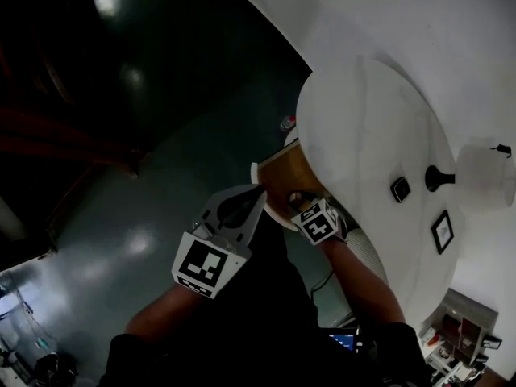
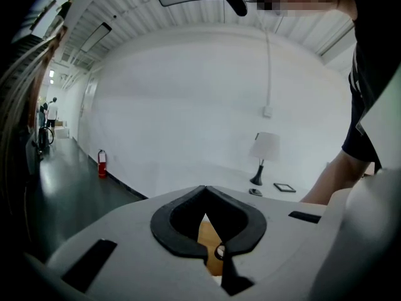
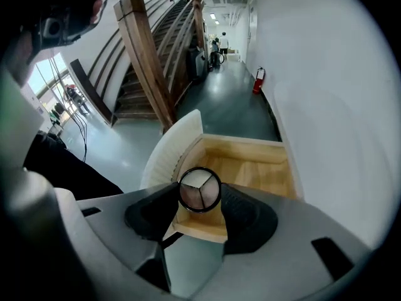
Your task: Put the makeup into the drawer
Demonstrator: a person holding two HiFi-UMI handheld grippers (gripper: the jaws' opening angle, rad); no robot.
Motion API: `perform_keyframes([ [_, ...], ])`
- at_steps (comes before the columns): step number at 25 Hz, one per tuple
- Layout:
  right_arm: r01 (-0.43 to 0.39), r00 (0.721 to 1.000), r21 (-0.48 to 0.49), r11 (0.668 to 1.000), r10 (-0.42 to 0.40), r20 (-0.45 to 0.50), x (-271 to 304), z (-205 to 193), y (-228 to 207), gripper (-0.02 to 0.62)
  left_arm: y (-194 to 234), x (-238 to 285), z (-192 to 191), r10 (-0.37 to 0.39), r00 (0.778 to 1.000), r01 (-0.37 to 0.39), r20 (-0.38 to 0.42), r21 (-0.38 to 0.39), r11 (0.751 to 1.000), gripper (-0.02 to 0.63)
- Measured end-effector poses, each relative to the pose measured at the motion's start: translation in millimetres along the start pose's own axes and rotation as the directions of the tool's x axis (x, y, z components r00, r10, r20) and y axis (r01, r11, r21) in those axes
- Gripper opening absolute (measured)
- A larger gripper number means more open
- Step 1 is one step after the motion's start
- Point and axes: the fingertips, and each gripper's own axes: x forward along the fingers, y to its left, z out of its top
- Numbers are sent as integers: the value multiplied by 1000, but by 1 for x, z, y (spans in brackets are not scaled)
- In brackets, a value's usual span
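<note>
Floor (image 1: 121,176), dark and glossy, fills the left of the head view. Left gripper (image 1: 259,192) sits low at centre, its tips pointing toward the open drawer (image 1: 297,168). In the left gripper view its jaws meet at the tips with nothing gripped, and a sliver of the drawer's wood shows through the gap behind them. Right gripper (image 1: 300,203) is just beside it on the right, tilted steeply down over the drawer. In the right gripper view its jaws stand fairly wide and clamp a round compact (image 3: 200,190), black-rimmed, with a pale face split into three sectors. The compact is seen against the drawer's near edge, carried in the jaws and not resting on the wood. The drawer has a wooden interior and a curved, ribbed white front (image 3: 168,149), and is pulled out from a round white table (image 1: 363,111). Further right on the tabletop lie a small dark device (image 1: 400,189) and a black frame (image 1: 442,231), with a lamp (image 1: 476,176) near them. In the left gripper view a red extinguisher (image 2: 102,163) stands on the floor against the white wall (image 2: 188,118).
</note>
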Motion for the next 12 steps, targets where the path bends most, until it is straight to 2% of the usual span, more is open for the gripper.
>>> perform_keyframes([
  [7, -26, 998, -20, 999, 25, -52, 51, -16, -5, 215, 12, 24, -29, -26, 998, 25, -57, -21, 999, 11],
  [12, -49, 996, -47, 998, 45, -81, 80, -20, -10, 215, 22, 37, -43, -9, 997, 7, -74, -33, 999, 11],
])
